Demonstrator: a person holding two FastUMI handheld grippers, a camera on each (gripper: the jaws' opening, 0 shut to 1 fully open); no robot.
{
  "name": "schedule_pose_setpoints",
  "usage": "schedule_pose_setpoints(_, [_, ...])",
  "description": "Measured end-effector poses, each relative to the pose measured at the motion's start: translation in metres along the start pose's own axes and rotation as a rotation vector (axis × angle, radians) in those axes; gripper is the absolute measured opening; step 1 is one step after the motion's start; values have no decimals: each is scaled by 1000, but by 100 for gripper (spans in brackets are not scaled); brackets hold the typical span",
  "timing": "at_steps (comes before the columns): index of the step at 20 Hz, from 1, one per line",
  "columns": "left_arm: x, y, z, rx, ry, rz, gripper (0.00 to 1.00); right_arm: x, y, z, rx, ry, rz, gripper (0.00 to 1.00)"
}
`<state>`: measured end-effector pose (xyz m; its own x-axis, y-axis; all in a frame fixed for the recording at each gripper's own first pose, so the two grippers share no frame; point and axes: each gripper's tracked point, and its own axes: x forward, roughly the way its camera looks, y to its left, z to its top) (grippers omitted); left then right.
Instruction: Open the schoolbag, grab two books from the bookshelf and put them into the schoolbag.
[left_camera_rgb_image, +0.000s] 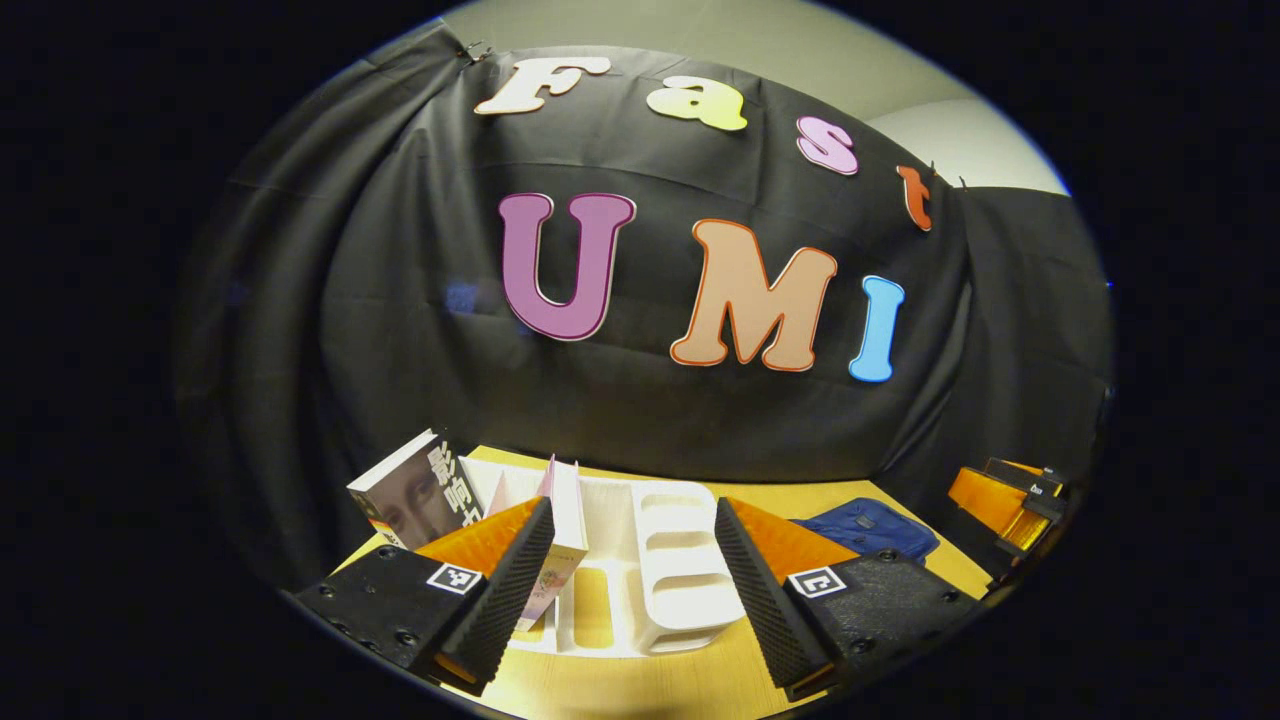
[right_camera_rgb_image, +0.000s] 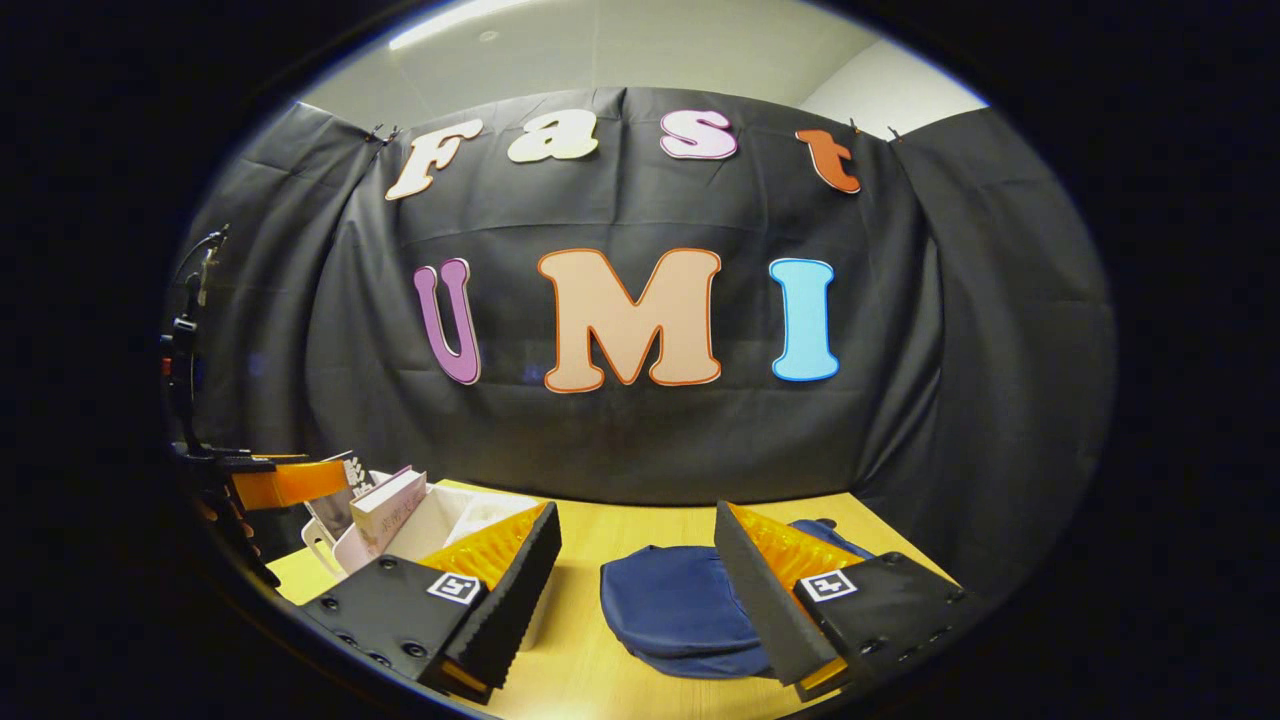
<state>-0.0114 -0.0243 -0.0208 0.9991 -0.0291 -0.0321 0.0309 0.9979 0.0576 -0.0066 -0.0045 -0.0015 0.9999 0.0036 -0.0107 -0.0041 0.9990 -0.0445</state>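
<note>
A white slotted bookshelf (left_camera_rgb_image: 660, 560) stands on the wooden table straight ahead of my left gripper (left_camera_rgb_image: 633, 588), which is open and empty. A book with a painted face on its cover (left_camera_rgb_image: 415, 490) leans at the rack's left end, and a thinner pink-edged book (left_camera_rgb_image: 562, 540) stands beside it. The dark blue schoolbag (right_camera_rgb_image: 670, 605) lies flat on the table in front of my right gripper (right_camera_rgb_image: 640, 600), also open and empty. In the left gripper view the schoolbag (left_camera_rgb_image: 868, 528) lies right of the rack. In the right gripper view the bookshelf (right_camera_rgb_image: 440, 520) with its books sits at left.
The wooden table (right_camera_rgb_image: 620, 530) runs back to the black cloth wall. In the left gripper view the other gripper (left_camera_rgb_image: 1010, 500) shows at the far right. In the right gripper view the other gripper (right_camera_rgb_image: 270, 485) hovers at the far left by the rack.
</note>
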Motion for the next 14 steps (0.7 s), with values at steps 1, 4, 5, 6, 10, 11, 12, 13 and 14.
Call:
schedule_pose_setpoints(1, [-1, -1, -2, 2, 3, -4, 95, -1, -1, -1, -3, 0, -1, 100])
schedule_pose_setpoints(4, [-3, 1, -6, 2, 17, 4, 95, -1, -10, -4, -4, 10, -19, 100])
schedule_pose_setpoints(5, [-5, 0, -6, 0, 17, 3, 95, -1, -12, -4, -1, 10, -24, 100])
schedule_pose_setpoints(6, [-4, 0, -6, 0, 16, 4, 95, -1, -15, -4, -1, 11, -29, 100])
schedule_pose_setpoints(10, [-2, 1, -8, 2, 25, 12, 95, 0, -25, -8, -22, 21, -50, 98])
schedule_pose_setpoints(11, [-2, 1, -10, 0, 31, 16, 95, 0, -26, -9, -28, 24, -54, 98])
schedule_pose_setpoints(12, [-3, 1, -12, 0, 35, 17, 95, 0, -28, -12, -35, 27, -57, 98])
schedule_pose_setpoints(13, [-3, 1, -12, 2, 38, 18, 95, 1, -30, -15, -44, 33, -61, 98])
schedule_pose_setpoints(14, [-4, 2, -13, 7, 41, 22, 92, 2, -32, -19, -57, 36, -69, 98])
